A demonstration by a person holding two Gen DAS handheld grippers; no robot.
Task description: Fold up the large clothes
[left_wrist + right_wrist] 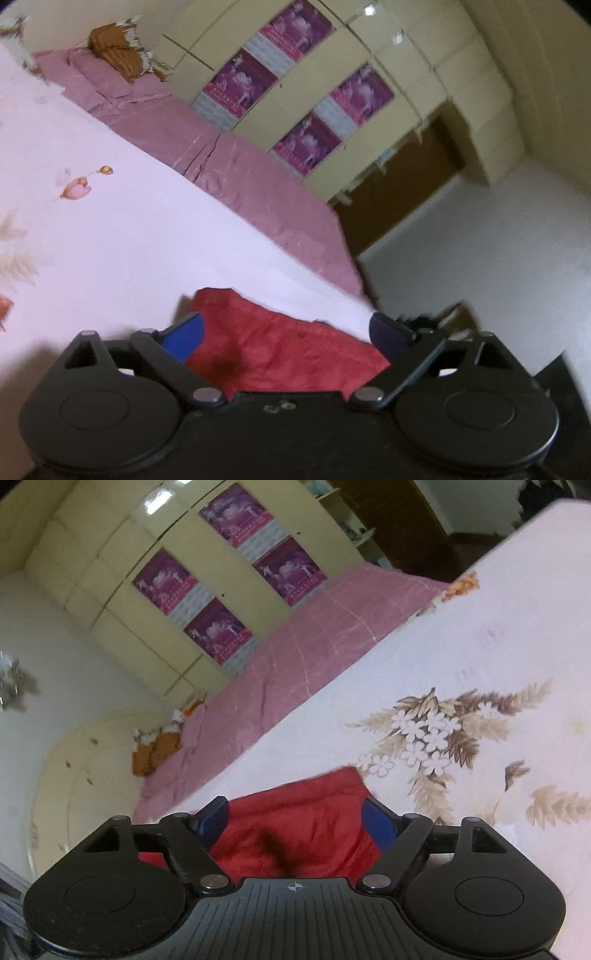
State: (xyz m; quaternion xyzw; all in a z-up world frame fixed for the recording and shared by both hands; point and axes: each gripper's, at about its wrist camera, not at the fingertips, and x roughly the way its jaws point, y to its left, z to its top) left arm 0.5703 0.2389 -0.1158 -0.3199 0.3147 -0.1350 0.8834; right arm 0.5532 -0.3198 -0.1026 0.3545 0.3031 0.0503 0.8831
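A red garment (pixel 284 350) lies on a white flowered sheet (pixel 122 240) near the bed's edge. In the left wrist view my left gripper (pixel 288 336) stands open just over it, blue pads (pixel 184 338) spread wide and not pressing the cloth. The right wrist view shows the same red garment (pixel 306 819) on the white flowered sheet (pixel 480 646). My right gripper (pixel 295 823) is open too, its blue pads (pixel 378 829) on either side of the cloth's end. Most of the garment is hidden under both grippers' bodies.
A pink bedspread (pixel 258 184) covers the bed beyond the sheet, with a pink pillow (pixel 99 74) and an orange knit cloth (pixel 114 51) at its head. A cream wardrobe with purple posters (pixel 221 590) stands behind. White floor (pixel 480 258) lies past the bed's corner.
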